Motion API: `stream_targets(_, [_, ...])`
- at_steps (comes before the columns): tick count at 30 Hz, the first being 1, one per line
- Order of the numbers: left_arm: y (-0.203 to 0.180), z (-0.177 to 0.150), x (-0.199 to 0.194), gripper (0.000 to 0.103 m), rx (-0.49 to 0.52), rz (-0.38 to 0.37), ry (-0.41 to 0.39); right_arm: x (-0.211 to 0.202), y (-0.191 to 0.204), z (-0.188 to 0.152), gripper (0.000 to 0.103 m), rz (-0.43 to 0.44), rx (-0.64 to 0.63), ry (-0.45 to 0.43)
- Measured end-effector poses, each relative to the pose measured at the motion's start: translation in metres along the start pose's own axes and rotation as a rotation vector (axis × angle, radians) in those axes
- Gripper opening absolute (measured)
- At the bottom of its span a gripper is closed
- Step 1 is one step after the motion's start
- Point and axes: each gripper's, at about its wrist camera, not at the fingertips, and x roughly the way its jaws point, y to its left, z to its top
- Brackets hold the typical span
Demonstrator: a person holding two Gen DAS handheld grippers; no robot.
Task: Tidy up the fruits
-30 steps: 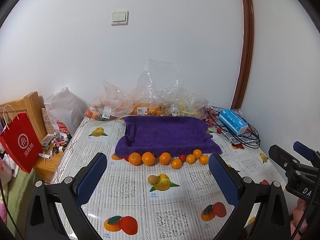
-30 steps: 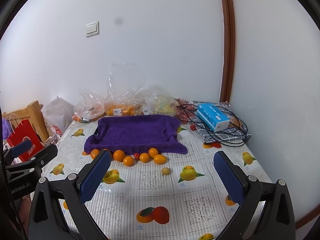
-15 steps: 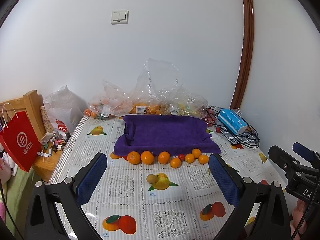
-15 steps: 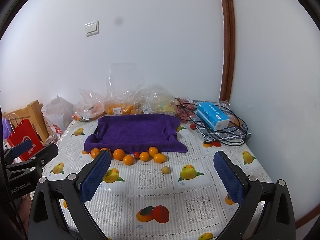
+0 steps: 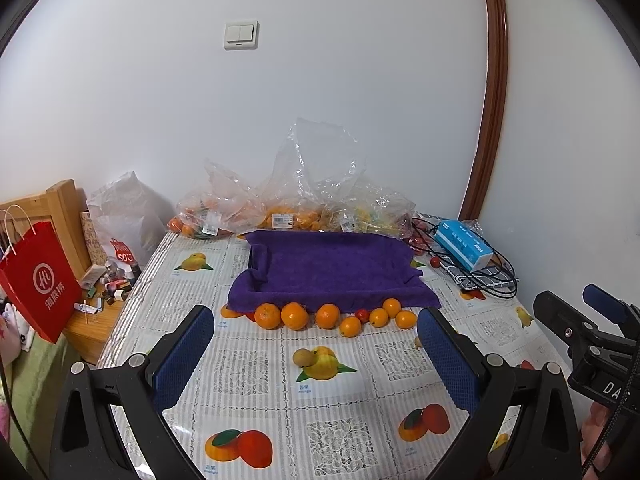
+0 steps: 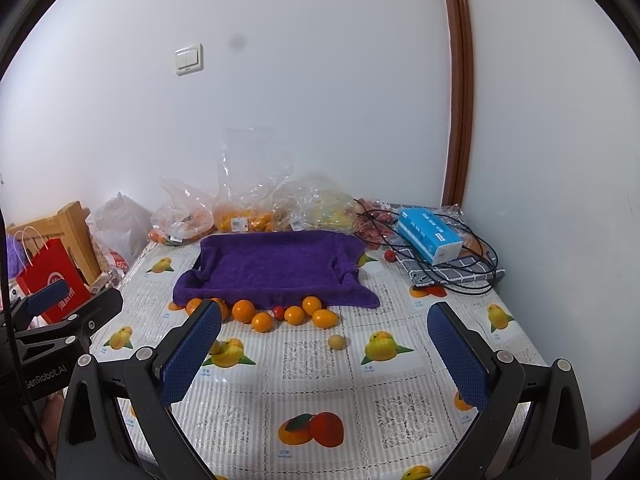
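Observation:
A row of oranges point(image 5: 295, 315) and smaller orange fruits point(image 5: 378, 317), with one small red fruit point(image 5: 362, 314), lies along the front edge of a purple towel-lined tray point(image 5: 332, 268). The row also shows in the right wrist view point(image 6: 263, 321), in front of the tray point(image 6: 272, 266). A small brownish fruit point(image 5: 301, 357) lies nearer, and a pale round fruit point(image 6: 336, 341) lies apart from the row. My left gripper point(image 5: 316, 356) is open and empty, held above the table short of the fruits. My right gripper point(image 6: 324, 356) is open and empty too.
Clear plastic bags of fruit point(image 5: 296, 208) stand behind the tray by the wall. A blue tissue box point(image 5: 462, 244) and black cables point(image 6: 468, 264) lie at back right. A red paper bag point(image 5: 38, 284) and wooden furniture stand off the table's left edge. The tablecloth point(image 5: 328, 432) has fruit prints.
Both views have shifted only slightly; the left wrist view has tilted a little so the fruits sit slightly higher. Both grippers stay open and no fruit has moved.

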Motion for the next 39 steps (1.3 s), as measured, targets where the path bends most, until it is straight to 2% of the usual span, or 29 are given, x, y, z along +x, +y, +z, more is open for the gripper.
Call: stream_targets(39, [-0.0010, 0.0019, -0.0024, 0.102, 0.009, 0.010, -0.002, -0.0014, 0.0023, -0.0027, 0.102, -0.008, -0.005, -0.026])
